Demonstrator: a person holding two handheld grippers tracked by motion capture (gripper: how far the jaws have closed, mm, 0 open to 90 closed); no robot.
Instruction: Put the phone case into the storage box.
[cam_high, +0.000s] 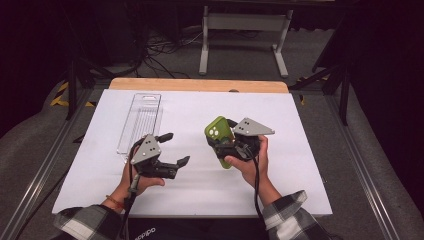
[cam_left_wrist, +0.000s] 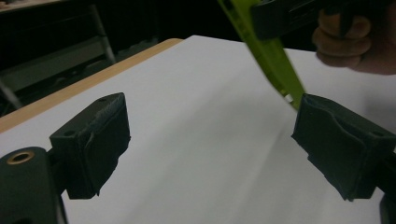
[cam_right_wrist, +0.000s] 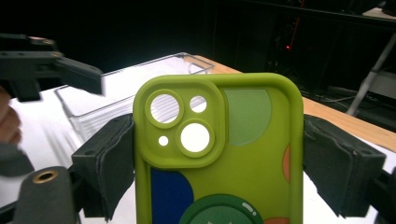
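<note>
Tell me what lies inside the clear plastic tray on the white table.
The clear plastic tray looks empty; the white sheet shows through its ribbed bottom. In the right gripper view, the green phone case covers part of it.

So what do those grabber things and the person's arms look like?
Each black two-jaw gripper, left and right, has blocky dark padded fingers, a grey three-cornered plate on top with small holes, and a black cable trailing back. The person wears black-and-white plaid sleeves and an orange wristband on the left wrist.
</note>
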